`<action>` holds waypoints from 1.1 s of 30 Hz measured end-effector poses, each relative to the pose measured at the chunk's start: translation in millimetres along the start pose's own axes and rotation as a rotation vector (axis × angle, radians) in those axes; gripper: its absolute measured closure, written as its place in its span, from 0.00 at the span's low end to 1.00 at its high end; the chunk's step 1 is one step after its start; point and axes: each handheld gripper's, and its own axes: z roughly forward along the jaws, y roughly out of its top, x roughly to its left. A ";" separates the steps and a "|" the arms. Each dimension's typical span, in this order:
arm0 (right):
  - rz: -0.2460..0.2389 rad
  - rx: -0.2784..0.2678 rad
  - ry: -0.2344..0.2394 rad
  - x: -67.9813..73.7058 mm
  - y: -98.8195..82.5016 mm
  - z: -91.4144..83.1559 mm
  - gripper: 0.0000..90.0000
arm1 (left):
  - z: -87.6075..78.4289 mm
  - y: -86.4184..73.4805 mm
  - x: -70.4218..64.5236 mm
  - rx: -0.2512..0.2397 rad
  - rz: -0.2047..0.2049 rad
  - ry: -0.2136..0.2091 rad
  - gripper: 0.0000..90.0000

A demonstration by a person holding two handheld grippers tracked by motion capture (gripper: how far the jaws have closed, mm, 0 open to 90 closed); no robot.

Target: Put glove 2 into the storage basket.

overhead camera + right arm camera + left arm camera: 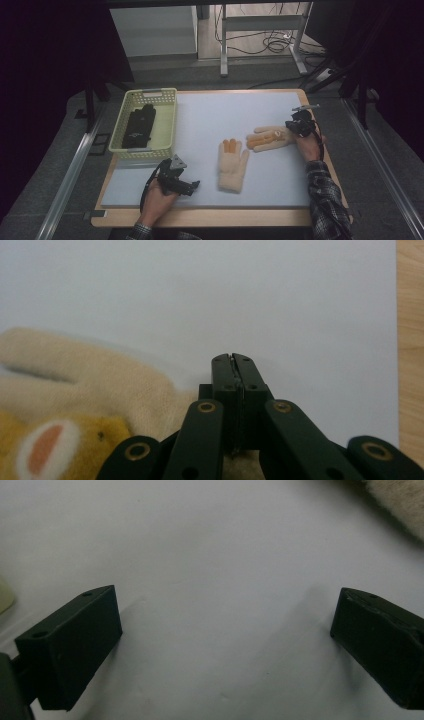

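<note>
Pale blue mat [210, 120] covers the wooden table [320, 212], with a yellow basket [167, 125] at its far left holding a black glove [140, 125], and a cream glove [232, 165] lying flat mid-mat, fingers pointing away from the person. Right gripper [295, 125] sits at the cuff end of a second cream glove [267, 137] on the right side of the mat; its jaws are clenched together and seem to pinch the cuff edge, though the contact itself is hidden. Left gripper [192, 186] rests near the front edge just left of the middle glove, jaws spread wide over bare mat, gripping nothing.
</note>
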 end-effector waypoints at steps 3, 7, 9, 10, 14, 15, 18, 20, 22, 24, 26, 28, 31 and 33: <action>-0.005 0.009 0.015 0.2 -4.5 -6.0 0.98 | 0.0 0.0 0.0 0.000 0.000 0.000 0.00; -0.028 0.022 0.028 2.9 -12.6 -16.1 0.97 | 0.0 0.0 0.0 0.000 0.000 0.000 0.00; -0.033 0.030 0.040 4.0 -16.9 -21.3 0.97 | 0.1 0.0 0.0 0.000 0.000 0.000 0.00; -0.035 0.034 0.044 4.4 -18.9 -24.0 0.97 | 0.1 0.0 0.0 0.000 0.000 0.000 0.00; -0.044 0.049 0.061 7.0 -27.9 -35.0 0.97 | 0.1 0.0 0.0 0.000 0.000 0.000 0.00; -0.048 0.053 0.065 7.7 -30.2 -37.8 0.97 | 0.1 0.0 0.0 0.000 0.000 0.000 0.00; -0.056 0.060 0.077 11.2 -37.6 -46.1 0.97 | 0.3 0.0 -0.2 -0.003 -0.003 0.000 0.00; -0.061 0.063 0.087 14.0 -42.7 -51.8 0.96 | 0.3 0.0 -0.2 -0.002 -0.003 0.000 0.00; -0.063 0.063 0.108 16.7 -49.5 -58.3 0.96 | 0.3 0.0 -0.2 -0.002 -0.002 0.001 0.00; -0.064 0.064 0.119 18.6 -54.3 -63.1 0.96 | 0.3 0.0 -0.2 -0.002 -0.002 0.001 0.00; -0.065 0.064 0.140 21.8 -61.9 -70.2 0.96 | 0.3 0.1 0.1 -0.002 0.002 0.001 0.00; -0.074 0.064 0.153 25.7 -67.6 -75.9 0.96 | 0.3 0.1 0.0 -0.002 0.002 0.001 0.00; -0.088 0.057 0.187 35.9 -78.3 -85.9 0.95 | 0.3 0.1 0.1 -0.002 0.002 0.001 0.00; -0.097 0.053 0.204 41.7 -83.0 -90.0 0.95 | 0.3 0.1 -0.3 -0.002 -0.003 0.001 0.00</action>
